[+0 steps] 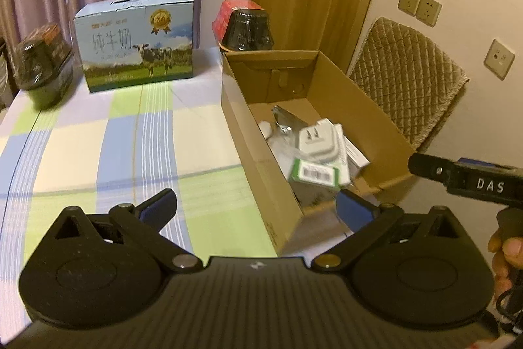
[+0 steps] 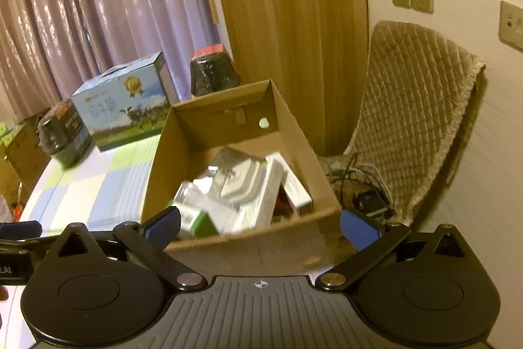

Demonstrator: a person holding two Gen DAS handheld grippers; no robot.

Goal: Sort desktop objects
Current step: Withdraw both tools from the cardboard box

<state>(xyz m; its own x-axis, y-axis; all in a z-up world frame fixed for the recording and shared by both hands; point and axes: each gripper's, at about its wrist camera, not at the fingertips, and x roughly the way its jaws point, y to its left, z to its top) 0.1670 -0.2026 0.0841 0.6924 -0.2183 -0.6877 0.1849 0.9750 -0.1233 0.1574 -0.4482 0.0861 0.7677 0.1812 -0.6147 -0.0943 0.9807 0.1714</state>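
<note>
Cardboard box (image 1: 261, 152): white plug adapter (image 1: 318, 141), green-edged packet (image 1: 315, 174) | left claw (image 1: 258, 206), right claw (image 2: 260, 223): spread, empty

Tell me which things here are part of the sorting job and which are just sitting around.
Part of the job:
cardboard box
white plug adapter
green-edged barcode packet
left gripper, open
right gripper, open

Lying about:
milk carton
two black wrapped tubs
chair cushion

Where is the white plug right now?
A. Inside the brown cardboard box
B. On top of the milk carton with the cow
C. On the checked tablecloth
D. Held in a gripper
A: the white plug lies on the pile of small packets inside the cardboard box, and both grippers are open and empty.
</note>
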